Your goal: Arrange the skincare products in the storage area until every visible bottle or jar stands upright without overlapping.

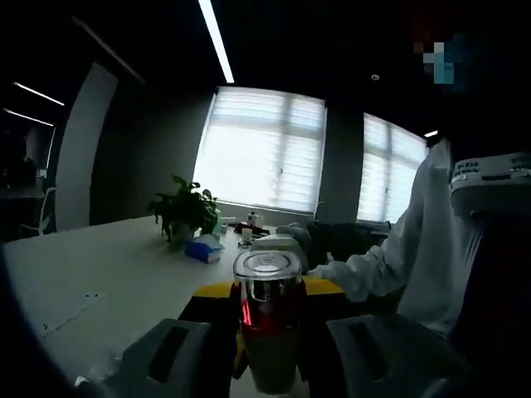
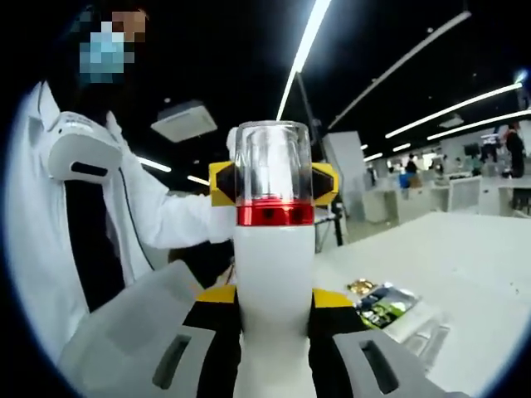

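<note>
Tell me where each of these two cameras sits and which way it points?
Left gripper view: rides on the left gripper, looking past a clear-capped bottle between its fingers, across a white table toward windows; a white sleeve shows.
Right gripper view: rides on the right gripper, facing the bottle it holds, the ceiling lights and the person's white coat.
Shared: the bottle, with the opposite gripper behind it.

The bottle (image 2: 274,274) has a white body, a red band and a clear cap, and in the left gripper view the same bottle (image 1: 267,319) looks dull greenish in shadow below its red band. Both grippers' jaws are grey with yellow-and-black parts behind them. The desk (image 1: 108,282) is white, the plant (image 1: 184,207) green, the person's sleeve (image 2: 162,211) white, and a packet (image 2: 383,305) black with green print.
</note>
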`<action>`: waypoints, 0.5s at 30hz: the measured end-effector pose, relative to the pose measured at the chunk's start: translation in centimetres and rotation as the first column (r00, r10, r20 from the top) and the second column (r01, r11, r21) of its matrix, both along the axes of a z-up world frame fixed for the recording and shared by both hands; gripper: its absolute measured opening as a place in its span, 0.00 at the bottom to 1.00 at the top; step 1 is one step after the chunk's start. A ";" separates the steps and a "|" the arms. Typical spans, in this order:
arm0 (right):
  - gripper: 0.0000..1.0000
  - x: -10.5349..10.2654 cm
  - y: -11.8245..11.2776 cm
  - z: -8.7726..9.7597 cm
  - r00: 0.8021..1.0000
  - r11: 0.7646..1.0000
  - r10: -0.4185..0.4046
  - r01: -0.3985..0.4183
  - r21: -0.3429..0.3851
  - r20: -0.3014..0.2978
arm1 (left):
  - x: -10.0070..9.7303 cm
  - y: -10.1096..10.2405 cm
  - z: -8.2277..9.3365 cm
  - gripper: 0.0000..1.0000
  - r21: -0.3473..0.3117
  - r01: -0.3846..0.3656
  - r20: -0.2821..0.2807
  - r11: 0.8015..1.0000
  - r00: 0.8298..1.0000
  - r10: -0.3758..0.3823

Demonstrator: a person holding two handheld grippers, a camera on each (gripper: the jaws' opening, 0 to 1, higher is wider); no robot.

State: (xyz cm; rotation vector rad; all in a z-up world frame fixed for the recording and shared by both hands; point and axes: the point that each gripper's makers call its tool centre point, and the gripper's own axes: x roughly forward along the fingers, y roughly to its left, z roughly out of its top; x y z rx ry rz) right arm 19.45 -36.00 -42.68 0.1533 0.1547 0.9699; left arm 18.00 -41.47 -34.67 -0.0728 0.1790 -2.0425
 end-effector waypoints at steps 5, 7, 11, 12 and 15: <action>0.24 0.0 0.2 -0.4 1.000 1.000 -0.001 0.002 -0.019 0.021 | 0.0 0.0 -0.6 0.23 0.008 -0.001 0.014 1.000 1.000 0.001; 0.24 0.2 -0.1 -0.6 1.000 1.000 -0.004 0.004 -0.023 0.030 | 0.1 0.0 -0.8 0.23 0.008 -0.004 0.017 1.000 1.000 0.004; 0.24 0.5 -0.4 -1.4 0.999 0.999 0.003 -0.001 -0.045 0.051 | 0.1 -0.1 -1.5 0.23 0.000 -0.008 0.053 1.000 0.999 0.008; 0.24 0.5 -0.5 -1.5 0.998 0.999 0.006 -0.003 -0.051 0.056 | 0.1 -0.2 -1.7 0.23 -0.002 -0.009 0.062 1.000 0.998 0.009; 0.24 0.8 -0.6 -2.5 0.998 0.997 0.017 -0.011 -0.079 0.066 | 0.3 -0.3 -2.7 0.23 0.013 -0.012 0.100 1.000 0.995 0.010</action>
